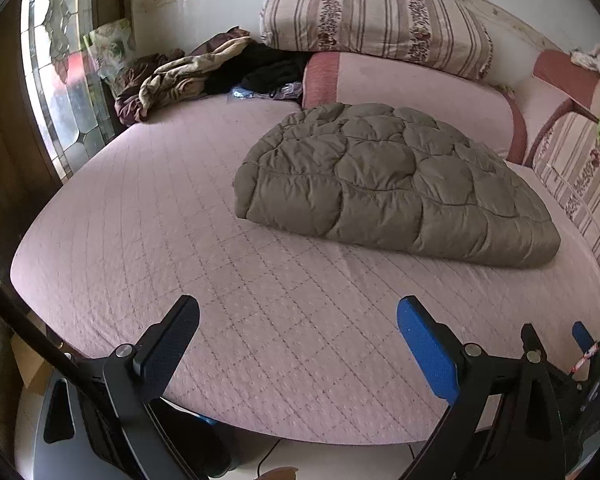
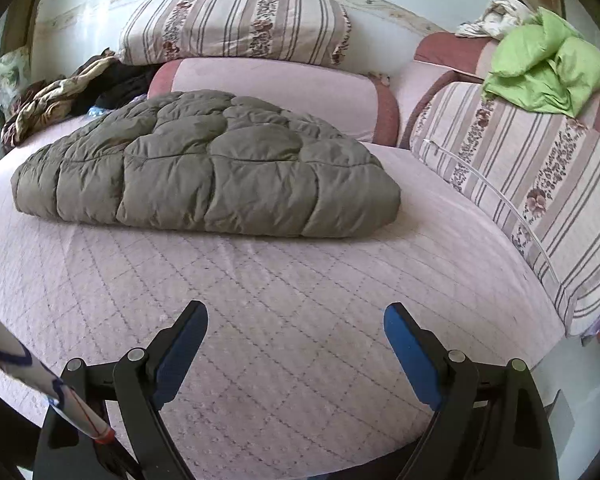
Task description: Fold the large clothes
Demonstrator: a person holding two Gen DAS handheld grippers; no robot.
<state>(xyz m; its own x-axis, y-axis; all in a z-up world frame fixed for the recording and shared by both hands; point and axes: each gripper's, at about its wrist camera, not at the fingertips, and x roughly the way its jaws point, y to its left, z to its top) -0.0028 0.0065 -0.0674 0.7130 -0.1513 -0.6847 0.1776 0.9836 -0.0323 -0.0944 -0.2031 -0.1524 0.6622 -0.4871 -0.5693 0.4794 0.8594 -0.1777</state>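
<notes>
An olive-green quilted padded coat lies folded in a flat bundle on the pink quilted bed cover. It also shows in the right wrist view, in the middle of the bed. My left gripper is open and empty, held above the bed's front edge, well short of the coat. My right gripper is open and empty too, above the front part of the bed, short of the coat.
Striped floral pillows and pink bolsters line the back and right side. A heap of brown and black clothes lies at the back left. A lime-green garment sits on the right pillows. A glass door stands at left.
</notes>
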